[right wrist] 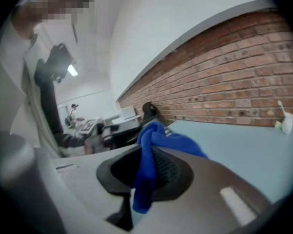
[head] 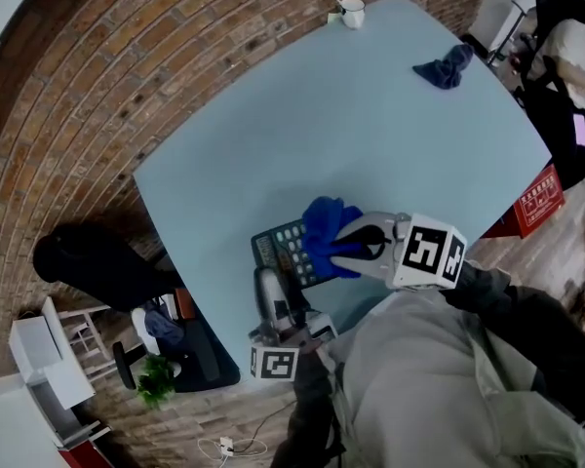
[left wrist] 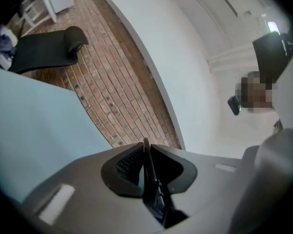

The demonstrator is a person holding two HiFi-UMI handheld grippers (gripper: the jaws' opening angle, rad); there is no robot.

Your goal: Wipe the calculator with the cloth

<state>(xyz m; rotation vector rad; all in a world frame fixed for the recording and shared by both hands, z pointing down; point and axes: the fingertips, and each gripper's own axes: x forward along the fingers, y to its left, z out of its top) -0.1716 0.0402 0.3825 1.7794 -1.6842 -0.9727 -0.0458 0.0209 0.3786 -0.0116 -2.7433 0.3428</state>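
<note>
the left gripper (head: 273,289) pinches the near edge of the calculator (head: 285,249), close to the near side of the table (head: 322,125). the right gripper (head: 347,243) pinches the bright blue cloth (head: 327,224), which sits bunched on the calculator's right half.

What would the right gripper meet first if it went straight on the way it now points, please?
Probably the calculator: in the head view the right gripper, shut on the blue cloth, points across it. Depth is unclear; it might pass just above.
</note>
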